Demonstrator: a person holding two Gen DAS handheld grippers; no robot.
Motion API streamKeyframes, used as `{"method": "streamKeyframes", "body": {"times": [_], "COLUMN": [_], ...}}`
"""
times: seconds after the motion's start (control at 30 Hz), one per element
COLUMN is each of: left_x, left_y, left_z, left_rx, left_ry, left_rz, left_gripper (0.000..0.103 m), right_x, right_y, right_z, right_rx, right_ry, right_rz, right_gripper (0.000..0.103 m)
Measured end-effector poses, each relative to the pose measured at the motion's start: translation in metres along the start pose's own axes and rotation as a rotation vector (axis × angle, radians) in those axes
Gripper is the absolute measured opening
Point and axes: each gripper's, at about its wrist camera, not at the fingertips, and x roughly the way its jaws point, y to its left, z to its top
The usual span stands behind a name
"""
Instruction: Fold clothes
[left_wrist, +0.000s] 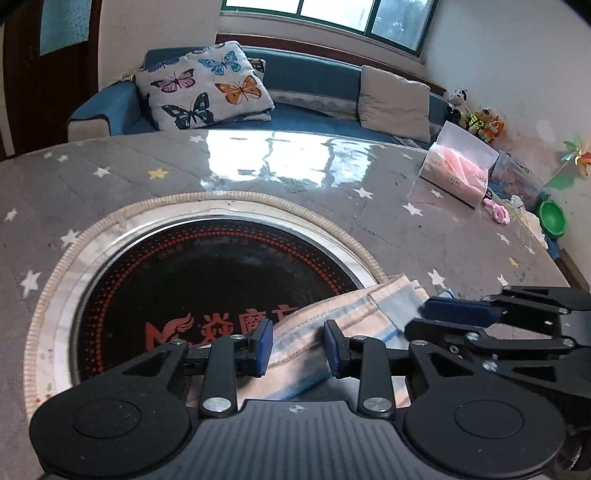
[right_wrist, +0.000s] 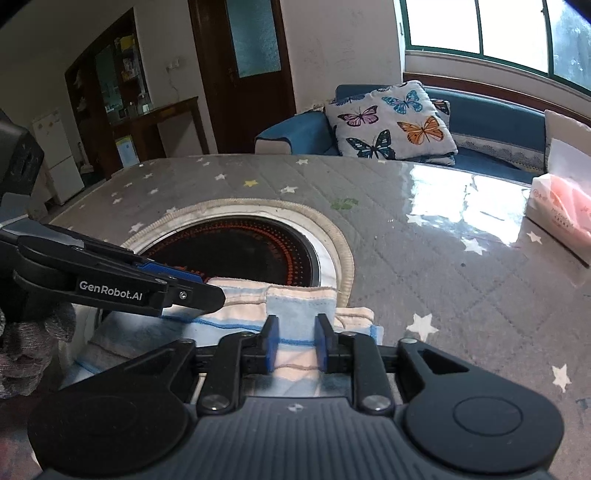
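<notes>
A: Position of the cloth?

B: The folded cream-and-pale-blue striped cloth (right_wrist: 301, 314) is seen at the near edge of the grey star-print bench (left_wrist: 258, 173), partly over the black round hotplate with red dot rings (left_wrist: 207, 280). Its far folded edge overlaps the hotplate's steel rim.

A: Claw states?

B: The left claw (left_wrist: 298, 349) is seen released, pads apart, the striped cloth lying between and below them. The right claw (right_wrist: 295, 343) is likewise parted, astride a narrow folded layer; whether that layer is pinched cannot be told. The two claws are set close side by side over the cloth.

A: Free room?

B: Open bench is noted beyond the hotplate and to the right. A pink-and-white tissue pack (left_wrist: 458, 166) is noted toward the far right edge, well apart from the cloth. A blue sofa with a butterfly-print cushion (left_wrist: 207, 86) is seen past the far edge.

A: Anything obscured?

B: The near part of the cloth is hidden under both claw bodies. The hotplate lettering is cut off by the cloth. Window glare washes out the middle of the bench.
</notes>
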Motion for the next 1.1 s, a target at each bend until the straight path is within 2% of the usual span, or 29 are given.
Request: {"method": "streamKeyframes", "body": {"times": [0.03, 0.17, 0.2, 0.23, 0.3, 0.43, 0.5, 0.57, 0.7, 0.9, 1.1], "left_x": [-0.005, -0.027, -0.033, -0.040, -0.052, -0.077, -0.090, -0.099, -0.106, -0.107, -0.111], "left_y": [0.000, -0.005, -0.005, -0.006, -0.008, -0.015, -0.019, -0.021, -0.029, -0.032, -0.026], "left_z": [-0.001, -0.013, -0.018, -0.024, -0.036, -0.066, -0.081, -0.095, -0.119, -0.138, -0.137], "left_rx": [0.008, 0.030, 0.034, 0.040, 0.045, 0.068, 0.082, 0.087, 0.129, 0.195, 0.181], "left_ry": [-0.002, -0.005, -0.005, -0.004, -0.003, 0.015, 0.015, 0.017, 0.024, 0.007, 0.002], "left_rz": [0.000, -0.003, -0.003, -0.004, -0.005, -0.003, 0.004, 0.016, 0.070, 0.144, 0.148], "left_gripper": [0.033, 0.045, 0.047, 0.047, 0.054, 0.058, 0.068, 0.072, 0.072, 0.073, 0.074], "right_x": [-0.006, -0.025, -0.029, -0.035, -0.044, -0.060, -0.066, -0.072, -0.083, -0.091, -0.094], "right_y": [0.002, 0.012, 0.015, 0.018, 0.024, 0.028, 0.030, 0.032, 0.036, 0.032, 0.021], "right_z": [0.000, -0.007, -0.009, -0.013, -0.019, -0.033, -0.039, -0.046, -0.058, -0.075, -0.086], "right_rx": [-0.006, -0.047, -0.057, -0.072, -0.099, -0.112, -0.115, -0.126, -0.156, -0.154, -0.082], "right_ry": [-0.008, -0.018, -0.017, -0.018, -0.020, -0.022, -0.022, -0.023, -0.026, -0.027, 0.008], "right_rz": [0.005, 0.015, 0.021, 0.024, 0.014, 0.010, 0.012, 0.002, -0.022, -0.060, -0.054], "right_gripper": [0.036, 0.043, 0.050, 0.053, 0.053, 0.059, 0.062, 0.064, 0.068, 0.068, 0.068]}}
